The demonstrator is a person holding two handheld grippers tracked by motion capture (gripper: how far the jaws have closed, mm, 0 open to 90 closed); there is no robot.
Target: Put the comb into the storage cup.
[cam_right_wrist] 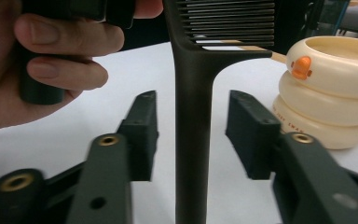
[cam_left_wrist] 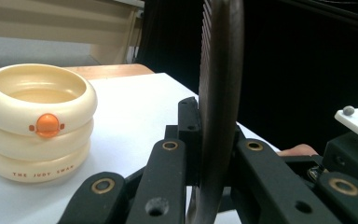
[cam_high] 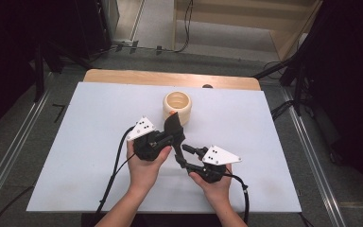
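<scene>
A black comb [cam_high: 174,125] stands upright just in front of a cream ringed pot [cam_high: 177,106] that bears a small orange duck. My left gripper [cam_high: 172,136] is shut on the comb, whose toothed edge [cam_left_wrist: 221,70] rises between the jaws of the left gripper [cam_left_wrist: 213,128]. My right gripper [cam_high: 183,153] sits close to the comb's right, open. In the right gripper view the comb's handle [cam_right_wrist: 193,140] runs up the gap of the right gripper [cam_right_wrist: 193,98], and both pads stand clear of it. The pot [cam_right_wrist: 328,88] is just behind, to the right.
A white board [cam_high: 99,118] covers the wooden table, with bare surface on both sides of the hands. The pot [cam_left_wrist: 37,121] stands left of the comb in the left gripper view. Dark stands and cables ring the table on the floor.
</scene>
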